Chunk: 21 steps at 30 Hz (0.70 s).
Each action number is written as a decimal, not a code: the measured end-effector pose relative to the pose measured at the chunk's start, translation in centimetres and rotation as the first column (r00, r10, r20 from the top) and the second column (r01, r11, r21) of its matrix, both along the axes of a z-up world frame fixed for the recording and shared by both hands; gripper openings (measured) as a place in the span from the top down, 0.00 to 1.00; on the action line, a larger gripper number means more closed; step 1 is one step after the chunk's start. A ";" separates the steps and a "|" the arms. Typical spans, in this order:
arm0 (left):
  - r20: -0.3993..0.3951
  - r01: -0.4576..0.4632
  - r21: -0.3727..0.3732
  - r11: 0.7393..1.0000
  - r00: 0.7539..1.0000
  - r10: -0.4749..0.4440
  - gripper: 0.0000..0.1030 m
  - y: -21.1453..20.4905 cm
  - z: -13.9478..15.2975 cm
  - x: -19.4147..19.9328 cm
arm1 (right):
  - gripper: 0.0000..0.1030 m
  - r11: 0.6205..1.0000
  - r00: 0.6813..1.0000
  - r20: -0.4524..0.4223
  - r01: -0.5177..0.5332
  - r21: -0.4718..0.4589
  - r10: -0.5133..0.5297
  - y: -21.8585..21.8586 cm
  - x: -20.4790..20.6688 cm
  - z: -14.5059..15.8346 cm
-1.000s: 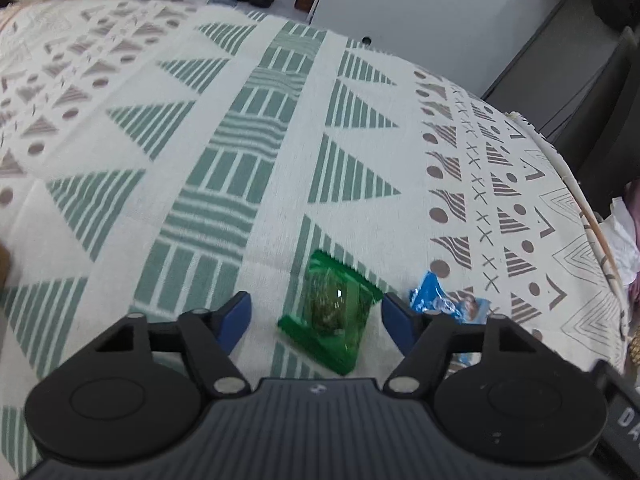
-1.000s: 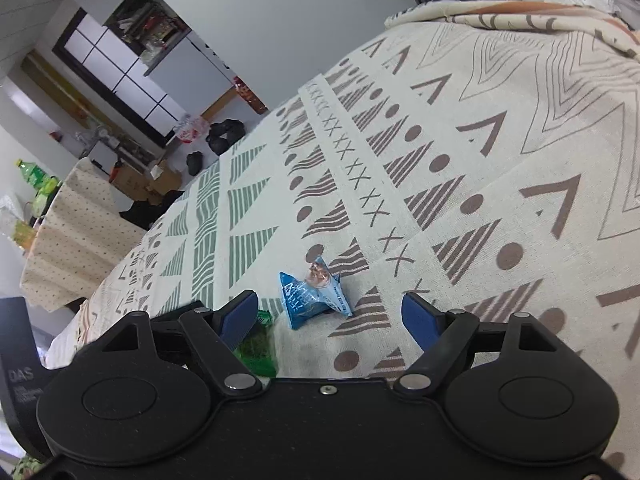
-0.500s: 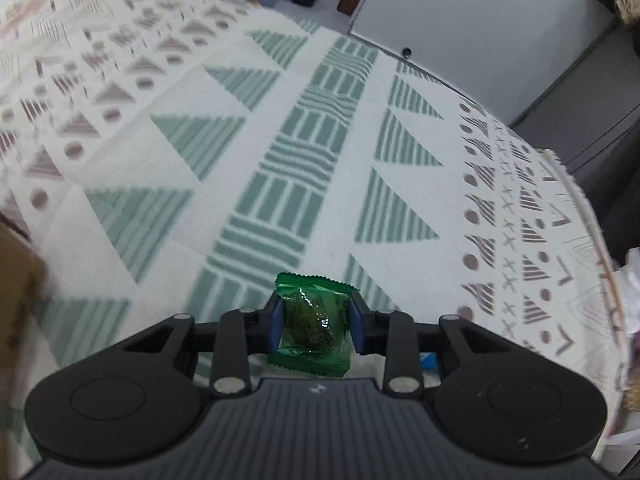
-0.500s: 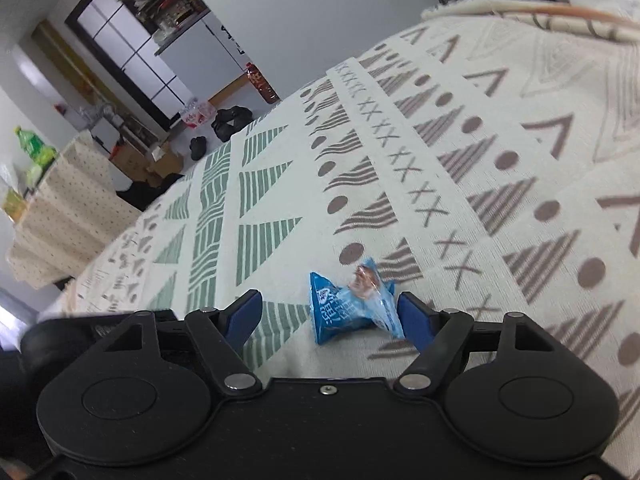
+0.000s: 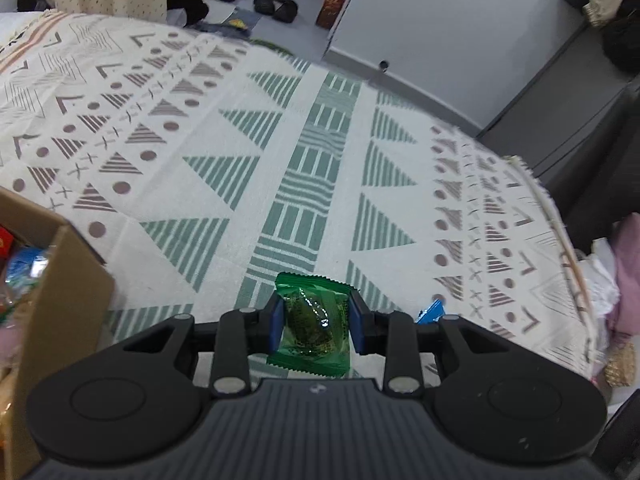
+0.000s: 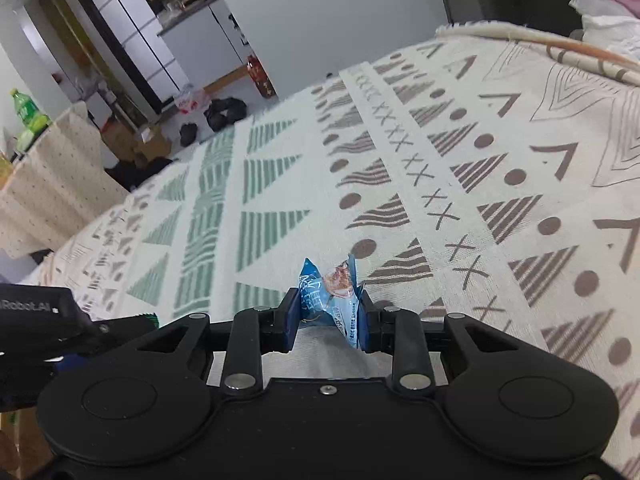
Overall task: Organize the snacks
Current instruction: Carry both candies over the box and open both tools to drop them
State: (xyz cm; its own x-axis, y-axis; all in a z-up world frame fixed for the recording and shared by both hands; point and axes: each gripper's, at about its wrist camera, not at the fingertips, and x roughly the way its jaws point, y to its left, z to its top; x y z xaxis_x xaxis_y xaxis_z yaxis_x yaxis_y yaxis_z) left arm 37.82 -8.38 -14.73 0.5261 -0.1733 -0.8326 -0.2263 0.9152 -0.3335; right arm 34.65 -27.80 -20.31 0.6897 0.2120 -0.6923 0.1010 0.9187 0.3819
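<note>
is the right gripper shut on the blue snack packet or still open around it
Shut on it. The right gripper has just closed, and both blue pads press the blue snack packet from either side, crumpling its wrapper.

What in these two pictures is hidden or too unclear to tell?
- Cardboard box, left wrist view: cut off by the left edge; its contents are a blur.
- Blue snack packet, right wrist view: small print unreadable; in the left wrist view only a corner shows behind the left tool.
- Green snack packet: its lower edge sits behind the tool body.
</note>
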 end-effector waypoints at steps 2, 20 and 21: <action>0.017 0.007 -0.012 1.000 1.000 -0.007 0.69 0.6 1.1 -1.0 | 0.73 1.000 1.000 0.020 0.002 -0.003 -0.002 0.3 -0.9 1.0; 0.127 0.014 -0.064 0.998 0.992 -0.006 0.69 7.0 9.5 -10.7 | 0.73 1.000 0.985 0.172 -0.006 0.008 0.005 4.3 -11.0 10.9; 0.131 0.014 -0.064 0.998 0.991 -0.006 0.69 7.3 9.8 -11.3 | 0.73 1.000 0.984 0.178 -0.005 0.009 0.004 4.5 -11.5 11.3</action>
